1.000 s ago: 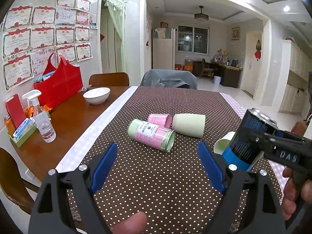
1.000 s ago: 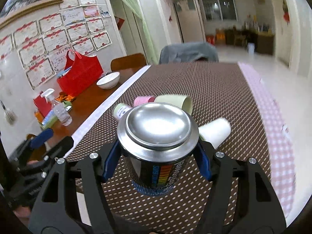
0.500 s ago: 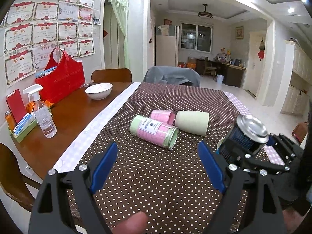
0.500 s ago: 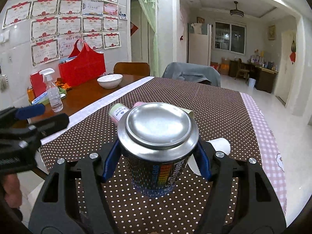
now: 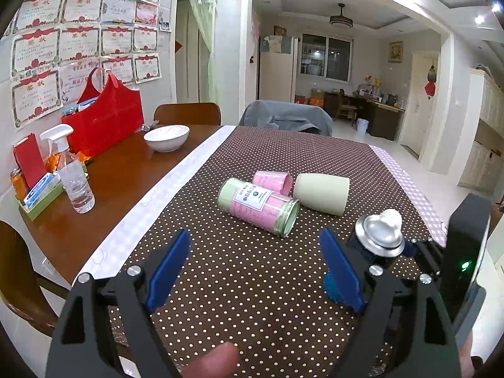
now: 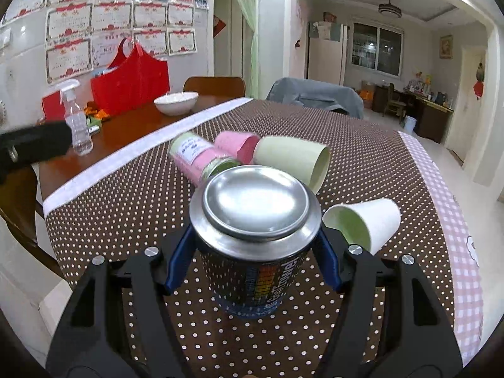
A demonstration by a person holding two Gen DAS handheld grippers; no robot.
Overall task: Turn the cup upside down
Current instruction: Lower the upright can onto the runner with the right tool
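My right gripper is shut on a dark printed can-shaped cup with a shiny metal end facing up, held just above the dotted tablecloth. The same cup shows in the left wrist view at the right, between the right gripper's blue pads. My left gripper is open and empty over the near part of the cloth. A pink-and-green labelled tube cup, a pink cup, a pale green cup and a white cup lie on their sides.
On the bare wood at the left stand a white bowl, a red bag, a spray bottle and a small tray of items. Chairs stand at the far end and left edge. The table's right edge is near the white cup.
The right gripper with the can-shaped cup has come lower and nearer the cloth, turning so the metal end faces up. The left gripper has barely moved and stays open.
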